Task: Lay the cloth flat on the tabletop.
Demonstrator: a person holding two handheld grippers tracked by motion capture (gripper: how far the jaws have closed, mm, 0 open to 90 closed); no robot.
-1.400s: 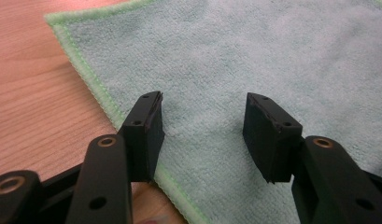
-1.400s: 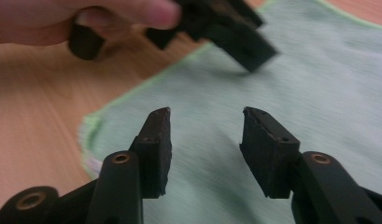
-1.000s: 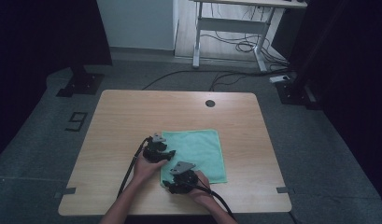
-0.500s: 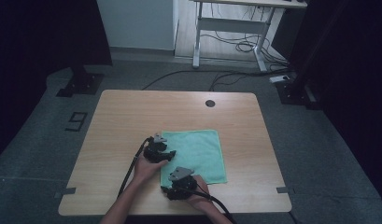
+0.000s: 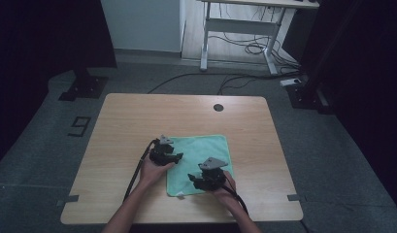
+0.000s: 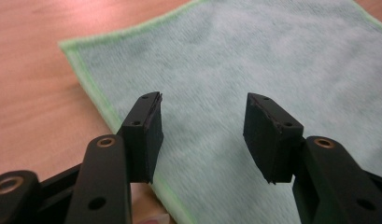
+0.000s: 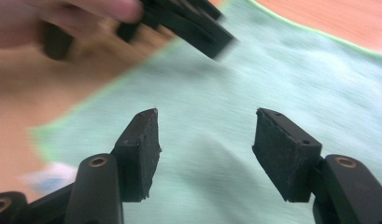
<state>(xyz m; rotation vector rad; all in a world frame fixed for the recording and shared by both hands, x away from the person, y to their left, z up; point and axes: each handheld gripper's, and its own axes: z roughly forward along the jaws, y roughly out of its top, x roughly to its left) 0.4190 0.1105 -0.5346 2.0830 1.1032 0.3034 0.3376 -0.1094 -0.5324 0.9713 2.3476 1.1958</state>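
A green cloth [image 5: 200,163] lies flat on the table [image 5: 138,121], toward its near edge; the left gripper [image 6: 202,126] hangs over the cloth's left edge, jaws spread, nothing between them; the right gripper [image 7: 205,140], just opening then easing in, hovers jaws apart over the cloth's near part; its view is blurred, and the cloth's near right corner is hidden under it.
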